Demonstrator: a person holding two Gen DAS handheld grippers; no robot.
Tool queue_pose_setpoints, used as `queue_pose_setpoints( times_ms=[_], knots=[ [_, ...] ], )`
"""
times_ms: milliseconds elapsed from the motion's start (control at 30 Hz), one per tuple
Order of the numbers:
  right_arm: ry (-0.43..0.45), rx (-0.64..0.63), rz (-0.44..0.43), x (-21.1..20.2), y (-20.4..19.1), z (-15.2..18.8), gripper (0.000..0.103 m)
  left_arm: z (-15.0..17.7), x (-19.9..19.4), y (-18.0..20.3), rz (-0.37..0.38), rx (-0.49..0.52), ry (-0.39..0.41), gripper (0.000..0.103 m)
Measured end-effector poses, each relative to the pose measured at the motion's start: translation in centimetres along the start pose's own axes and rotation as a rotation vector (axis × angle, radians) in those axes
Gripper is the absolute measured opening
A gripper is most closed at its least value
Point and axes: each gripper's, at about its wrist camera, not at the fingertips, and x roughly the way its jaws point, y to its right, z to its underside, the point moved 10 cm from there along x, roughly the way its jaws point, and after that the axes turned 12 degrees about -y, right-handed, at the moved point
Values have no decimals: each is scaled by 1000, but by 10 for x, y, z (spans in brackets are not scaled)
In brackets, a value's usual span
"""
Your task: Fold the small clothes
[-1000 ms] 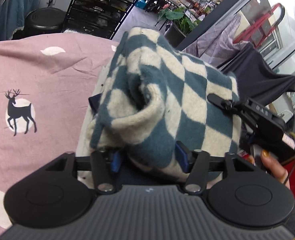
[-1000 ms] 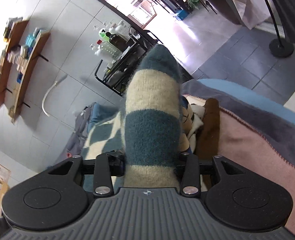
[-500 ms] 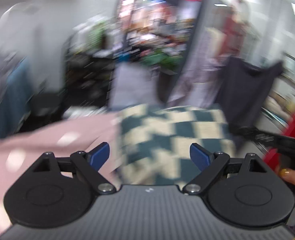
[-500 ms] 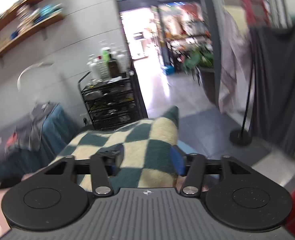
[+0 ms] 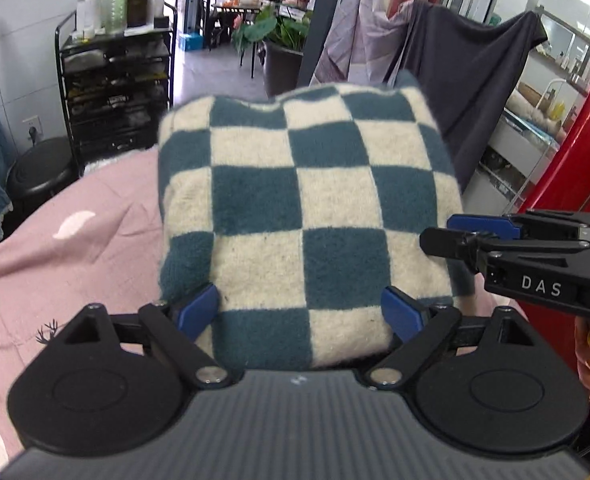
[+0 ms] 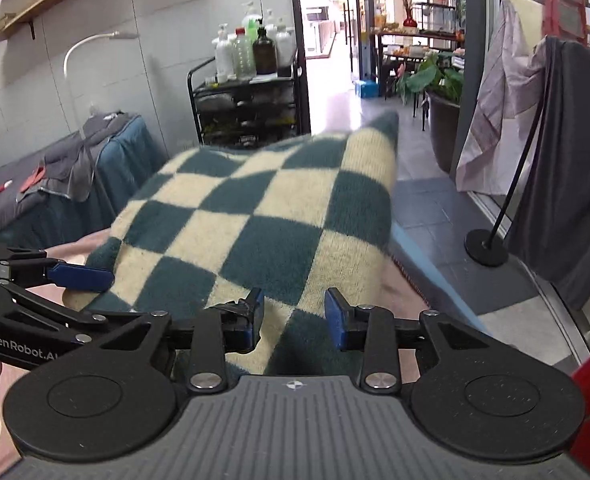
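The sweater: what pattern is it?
The sweater has teal and cream checks, clearest in the left wrist view.

Folded cloth (image 5: 307,216) on bedspread (image 5: 87,248); trolley (image 5: 115,96) behind; left tongs (image 5: 301,312) astride its near edge.

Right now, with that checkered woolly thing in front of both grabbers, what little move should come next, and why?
Probably draw the left gripper back off the checkered garment. Its jaws are opening, the blue pads stand apart on either side of the near edge, and the garment looks folded flat on the pink cover. The right gripper is closing with cloth between its pads; I cannot tell whether it pinches.
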Motion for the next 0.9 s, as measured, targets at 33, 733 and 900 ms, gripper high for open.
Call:
queue_pose_setpoints(
  times_ms=[33, 733, 900],
  knots=[
    [-7, -6, 2, 2, -1, 1, 59, 1, 3, 1, 2, 6, -9, 96],
    [-95, -7, 57, -38, -8, -37, 103, -33, -81, 12, -241, 75, -72, 103],
    [-135, -94, 100, -47, -18, -44, 103, -24, -85, 3, -254, -3, -211, 103]
  ],
)
